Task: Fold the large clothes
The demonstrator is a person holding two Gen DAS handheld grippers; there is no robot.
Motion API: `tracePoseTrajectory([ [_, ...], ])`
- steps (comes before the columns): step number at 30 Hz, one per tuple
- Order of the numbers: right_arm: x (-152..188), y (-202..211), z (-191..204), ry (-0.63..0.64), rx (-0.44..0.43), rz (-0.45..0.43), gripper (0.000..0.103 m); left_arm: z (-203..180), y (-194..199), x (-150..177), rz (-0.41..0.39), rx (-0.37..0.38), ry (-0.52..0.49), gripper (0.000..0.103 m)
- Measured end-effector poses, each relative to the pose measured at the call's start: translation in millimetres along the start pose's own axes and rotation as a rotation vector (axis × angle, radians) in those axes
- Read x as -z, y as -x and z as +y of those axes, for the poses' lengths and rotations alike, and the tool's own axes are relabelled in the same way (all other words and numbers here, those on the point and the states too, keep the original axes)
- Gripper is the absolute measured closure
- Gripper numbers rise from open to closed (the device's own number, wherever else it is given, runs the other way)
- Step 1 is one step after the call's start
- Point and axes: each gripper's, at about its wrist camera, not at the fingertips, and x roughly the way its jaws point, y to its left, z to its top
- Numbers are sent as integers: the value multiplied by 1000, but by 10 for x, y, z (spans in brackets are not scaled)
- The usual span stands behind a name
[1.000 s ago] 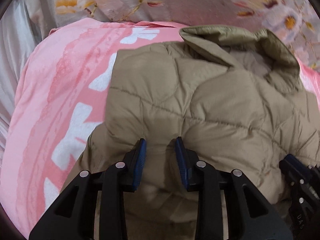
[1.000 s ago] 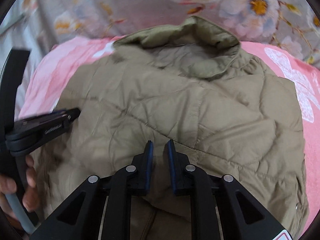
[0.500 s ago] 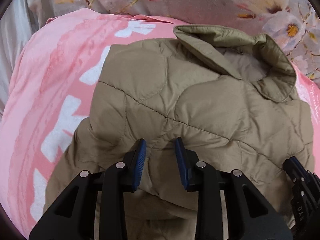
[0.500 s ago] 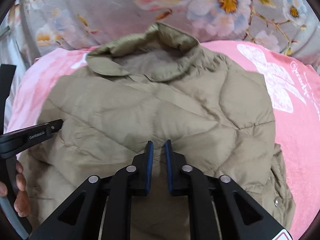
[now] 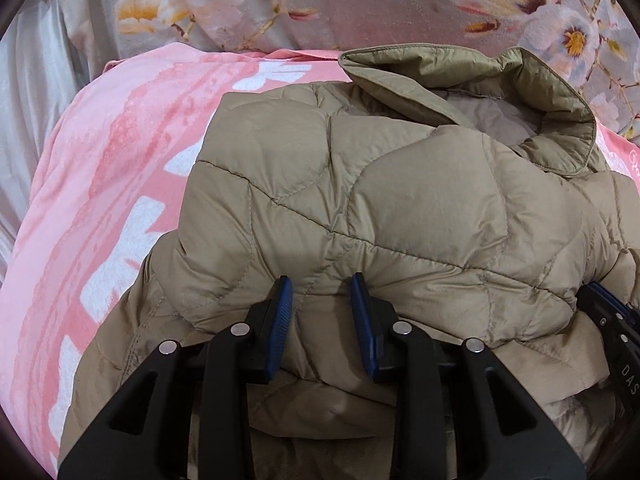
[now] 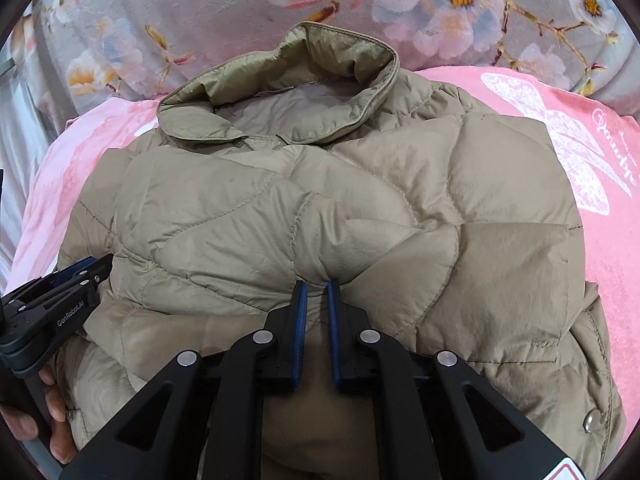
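A khaki quilted jacket (image 5: 400,200) lies on a pink blanket, its collar (image 5: 460,76) at the far end. Its near part is doubled over into a thick fold. My left gripper (image 5: 319,284) is shut on that fold at its left, with puffy fabric bulging between the blue pads. My right gripper (image 6: 317,286) pinches the same fold of the jacket (image 6: 320,200) further right, jaws nearly together on a thin ridge of cloth. Each gripper shows at the other view's edge: the right gripper (image 5: 608,308) and the left gripper (image 6: 76,276), held by a hand (image 6: 52,412).
The pink blanket (image 5: 100,200) spreads left of the jacket and on its right side (image 6: 600,260). A grey floral cover (image 6: 200,12) lies beyond the collar (image 6: 304,64). Pale fabric runs along the far left. A metal snap (image 6: 590,426) sits on the jacket's right edge.
Both grippers have shifted with the fold in them, so the collar and more floral cover now show. The right jaws have narrowed on the fabric. The left jaws keep the same gap.
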Motion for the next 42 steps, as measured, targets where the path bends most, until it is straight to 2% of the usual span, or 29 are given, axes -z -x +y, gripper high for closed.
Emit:
tracePoseTrajectory([
  [11, 15, 2, 57, 29, 40, -15, 97, -55, 3, 46, -33, -33, -17, 74],
  [18, 9, 17, 44, 15, 22, -16, 96, -50, 8, 54, -41, -26, -15, 74],
  [20, 1, 38, -5, -9, -16, -18, 95, -15, 26, 41, -44, -3, -4, 73],
  [21, -3, 58, -31, -23, -33, -20, 93, 27, 51, 24, -41, 30, 7, 70],
  [24, -64, 235, -163, -86, -118, -41, 81, 171, 144, -85, 5, 154, 53, 63],
  [25, -104, 291, -191, -99, -131, -55, 78, 253, 210, -183, 9, 213, 85, 62],
  [27, -274, 384, -279, -150, -169, -81, 72, 356, 288, -424, -1, 264, 138, 48],
  [28, -356, 388, -324, -181, -195, -83, 67, 379, 285, -534, -1, 293, 163, 45],
  [29, -439, 375, -373, -217, -223, -84, 66, 396, 248, -674, 10, 334, 194, 39],
  [30, -548, 332, -446, -272, -261, -86, 65, 383, 204, -788, 25, 365, 215, 38],
  [34, -782, 90, -592, -383, -288, -67, 63, 243, -148, -1199, 97, 401, 288, 38],
  [37, -872, -136, -608, -419, -275, -34, 62, 115, -425, -1306, 159, 406, 310, 39],
  [38, -894, -211, -606, -425, -268, -26, 63, 80, -474, -1314, 164, 406, 308, 41],
  [39, -899, -244, -604, -422, -268, -20, 67, 48, -501, -1330, 158, 396, 302, 52],
  [40, -928, -286, -583, -406, -270, -12, 86, 5, -512, -1352, 145, 395, 282, 62],
  [41, -958, -264, -559, -382, -261, -21, 98, -15, -512, -1354, 149, 412, 269, 90],
  [42, -972, -213, -551, -365, -259, -38, 99, -39, -502, -1349, 164, 432, 258, 95],
])
